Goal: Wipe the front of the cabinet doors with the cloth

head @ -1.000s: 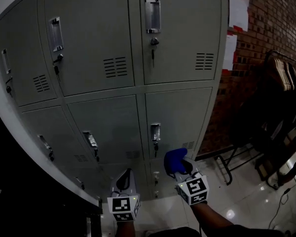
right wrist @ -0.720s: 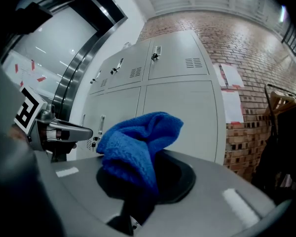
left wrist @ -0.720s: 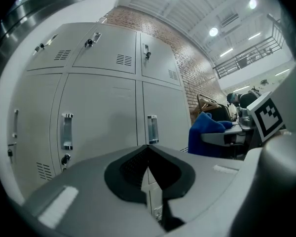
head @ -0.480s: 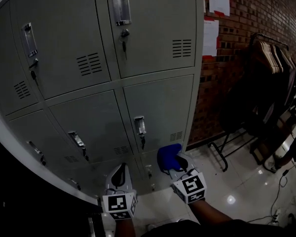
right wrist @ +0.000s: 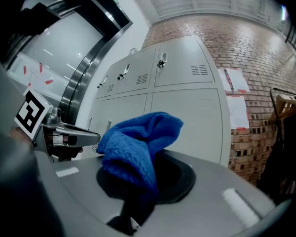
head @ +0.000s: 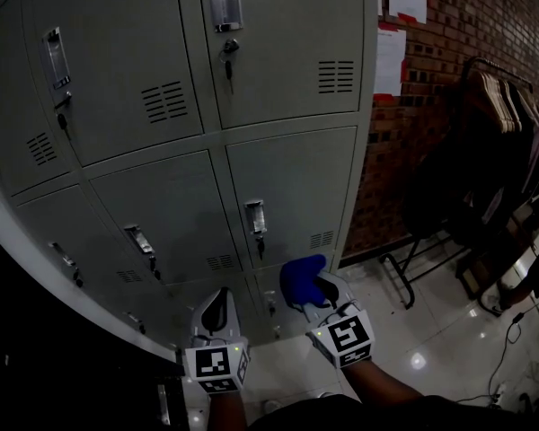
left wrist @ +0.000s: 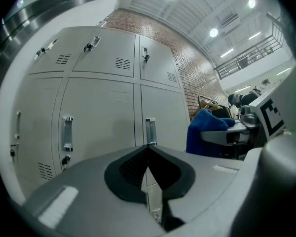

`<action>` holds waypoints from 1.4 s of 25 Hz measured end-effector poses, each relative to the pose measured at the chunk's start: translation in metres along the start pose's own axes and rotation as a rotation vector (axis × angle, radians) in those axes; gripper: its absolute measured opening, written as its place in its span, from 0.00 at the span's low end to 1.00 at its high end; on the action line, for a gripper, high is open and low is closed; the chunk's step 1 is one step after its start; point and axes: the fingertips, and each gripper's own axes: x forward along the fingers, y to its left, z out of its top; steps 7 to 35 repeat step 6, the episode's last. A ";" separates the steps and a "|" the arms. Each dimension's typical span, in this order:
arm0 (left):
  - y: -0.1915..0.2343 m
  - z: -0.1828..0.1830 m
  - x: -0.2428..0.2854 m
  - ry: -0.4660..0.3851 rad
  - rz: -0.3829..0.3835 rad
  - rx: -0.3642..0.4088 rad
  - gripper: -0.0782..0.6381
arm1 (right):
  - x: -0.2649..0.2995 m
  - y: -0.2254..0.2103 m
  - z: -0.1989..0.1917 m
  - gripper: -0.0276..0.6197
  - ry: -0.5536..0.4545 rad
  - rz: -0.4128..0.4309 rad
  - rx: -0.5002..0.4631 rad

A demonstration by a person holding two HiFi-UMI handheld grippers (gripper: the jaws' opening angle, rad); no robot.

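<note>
Our right gripper (head: 318, 293) has edged left toward the cabinet doors (head: 292, 196), jaws clamped on the blue cloth (head: 298, 277). Our left gripper (head: 217, 308) is closed and empty. The print on the wall papers (head: 389, 61) is too small to read.

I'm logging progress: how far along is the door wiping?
Done: the cloth is clamped in the right tool. In hand: it is held up short of the cabinet doors, not touching. Left: apparently all the wiping; the left tool is shut and empty.

There are two grippers, the left gripper (head: 217, 296) and the right gripper (head: 322, 287), one blue cloth (head: 298, 278), at least eight cabinet doors (head: 287, 52), two papers (head: 389, 61), one clothes rack (head: 503, 115).
</note>
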 end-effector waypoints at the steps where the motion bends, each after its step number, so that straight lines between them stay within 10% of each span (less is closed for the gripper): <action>1: -0.001 0.000 0.000 0.000 0.001 0.000 0.13 | -0.001 0.000 0.000 0.14 -0.001 0.000 -0.002; 35: -0.004 0.002 0.000 -0.003 0.008 -0.001 0.13 | -0.002 -0.004 0.002 0.14 -0.006 0.004 -0.006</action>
